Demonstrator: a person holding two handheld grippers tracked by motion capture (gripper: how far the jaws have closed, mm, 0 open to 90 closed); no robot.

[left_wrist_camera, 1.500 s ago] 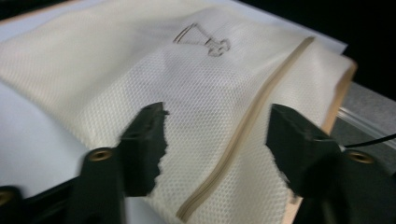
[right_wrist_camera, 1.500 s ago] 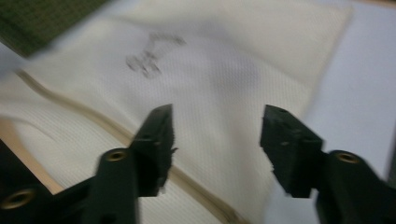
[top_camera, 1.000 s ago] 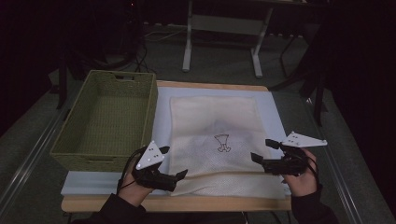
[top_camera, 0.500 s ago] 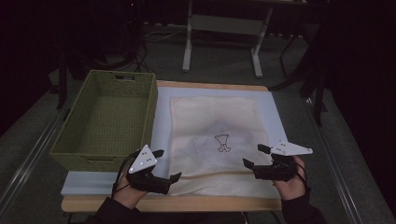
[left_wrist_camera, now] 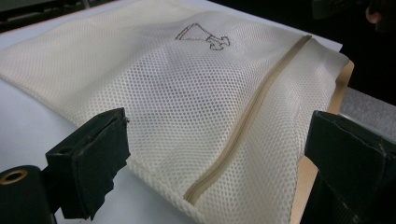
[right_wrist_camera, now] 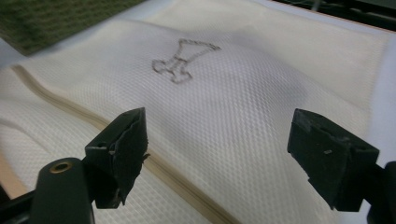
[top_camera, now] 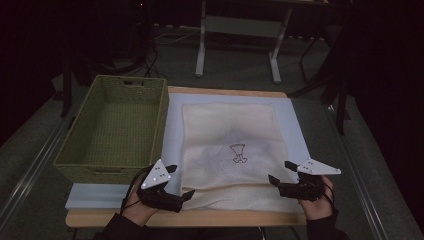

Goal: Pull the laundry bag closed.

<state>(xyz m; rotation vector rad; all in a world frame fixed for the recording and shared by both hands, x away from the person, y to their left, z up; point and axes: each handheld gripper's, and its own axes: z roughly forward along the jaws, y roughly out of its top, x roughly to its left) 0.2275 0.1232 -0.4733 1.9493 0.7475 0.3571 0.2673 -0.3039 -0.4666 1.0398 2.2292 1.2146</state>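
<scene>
A cream mesh bag (top_camera: pixel 230 150) lies flat on a pale mat (top_camera: pixel 172 130), with a small dark drawn logo (top_camera: pixel 238 153) at its middle and a tan zipper (left_wrist_camera: pixel 247 121) running near its front edge. My left gripper (top_camera: pixel 181 181) is open at the bag's near left corner, low over the mat. In the left gripper view, my left gripper (left_wrist_camera: pixel 215 156) has its jaws spread wide around that corner without touching it. At the near right corner my right gripper (top_camera: pixel 280 171) is open too. In the right gripper view, my right gripper (right_wrist_camera: pixel 224 147) straddles the zipper (right_wrist_camera: pixel 154 170) and mesh (right_wrist_camera: pixel 261 98).
A green woven basket (top_camera: pixel 75 155) with nothing in it stands left of the mat, close to my left hand. The wooden table's front edge (top_camera: pixel 225 218) runs just under both hands. Metal stand legs (top_camera: pixel 202 45) rise on the floor beyond the table.
Both grippers have drawn back toward the near edge of the table and dropped lower, ending at the bag's near corners. Their jaws stayed open. The bag has not moved.
</scene>
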